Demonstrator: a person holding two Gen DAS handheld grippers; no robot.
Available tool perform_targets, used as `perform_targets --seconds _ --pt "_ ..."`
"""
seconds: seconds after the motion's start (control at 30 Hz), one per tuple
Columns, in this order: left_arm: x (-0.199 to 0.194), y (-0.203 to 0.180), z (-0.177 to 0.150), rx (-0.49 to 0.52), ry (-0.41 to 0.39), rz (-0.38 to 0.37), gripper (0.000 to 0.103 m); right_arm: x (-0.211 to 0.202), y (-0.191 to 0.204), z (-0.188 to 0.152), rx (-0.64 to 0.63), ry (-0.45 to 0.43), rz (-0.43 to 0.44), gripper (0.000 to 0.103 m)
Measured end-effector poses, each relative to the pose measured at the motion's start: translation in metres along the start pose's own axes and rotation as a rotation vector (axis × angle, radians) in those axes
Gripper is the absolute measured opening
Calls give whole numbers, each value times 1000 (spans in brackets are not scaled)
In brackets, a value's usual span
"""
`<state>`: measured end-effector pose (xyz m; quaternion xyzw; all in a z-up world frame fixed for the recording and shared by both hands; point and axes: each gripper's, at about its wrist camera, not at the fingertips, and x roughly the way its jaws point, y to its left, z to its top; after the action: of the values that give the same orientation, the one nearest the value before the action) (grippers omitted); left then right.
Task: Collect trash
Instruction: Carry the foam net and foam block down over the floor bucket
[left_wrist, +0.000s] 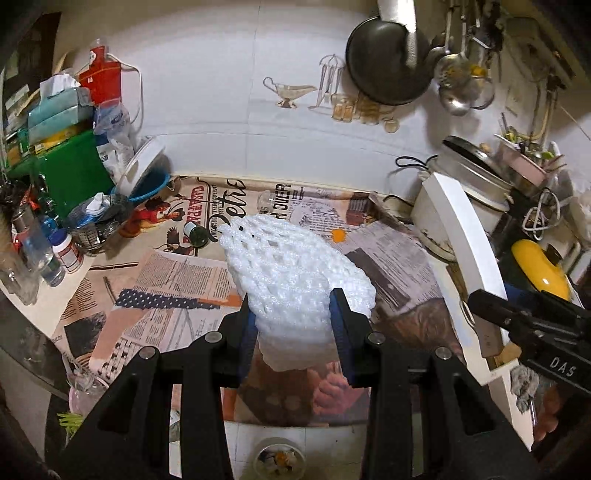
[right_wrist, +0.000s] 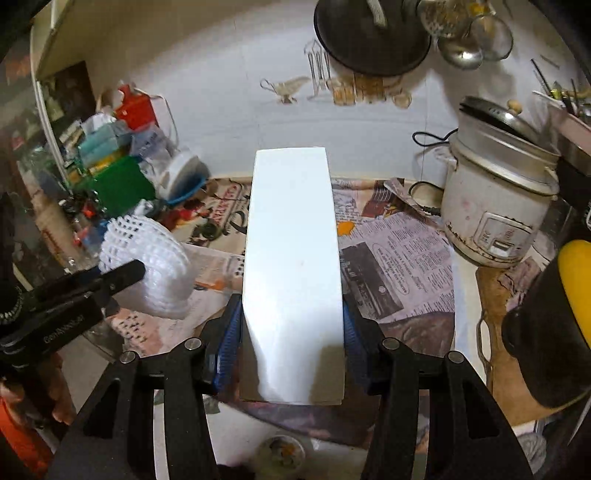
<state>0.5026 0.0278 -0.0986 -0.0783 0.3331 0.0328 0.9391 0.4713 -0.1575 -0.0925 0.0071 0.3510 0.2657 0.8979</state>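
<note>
My left gripper (left_wrist: 293, 306) is shut on a white foam fruit net (left_wrist: 295, 269) and holds it above the newspaper-covered counter (left_wrist: 177, 280). The net also shows in the right wrist view (right_wrist: 151, 258), with the left gripper's finger in front of it. My right gripper (right_wrist: 291, 317) is shut on a long white flat box (right_wrist: 291, 258) and holds it above the counter. That box appears in the left wrist view (left_wrist: 469, 251) at the right, with the right gripper (left_wrist: 480, 299) behind it.
A rice cooker (right_wrist: 495, 206) stands at the right. A small dark bottle (left_wrist: 196, 234) and an orange scrap (left_wrist: 338, 235) lie on the newspaper. Clutter with a green box (left_wrist: 74, 173) fills the left. A small bowl of scraps (left_wrist: 280, 459) sits below.
</note>
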Motion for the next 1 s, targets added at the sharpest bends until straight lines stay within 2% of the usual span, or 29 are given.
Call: perform_targets --seconds 0.2,0.33,0.6,0.8,1.0 --pt "-32 18 -24 27 -6 -53 37 -24 26 -26 66 -25 -20 48" --pt "-54 39 -44 57 -2 -92 37 -37 58 -52 107 -35 -64 48" --pt "-102 87 -100 115 41 -126 37 -55 116 -108 198 -30 -98 48" --pt "-118 110 -141 123 125 -139 37 -63 141 -146 251 31 -116 48" --pt "-107 112 -181 123 235 -158 37 -61 145 -181 281 124 -148 48"
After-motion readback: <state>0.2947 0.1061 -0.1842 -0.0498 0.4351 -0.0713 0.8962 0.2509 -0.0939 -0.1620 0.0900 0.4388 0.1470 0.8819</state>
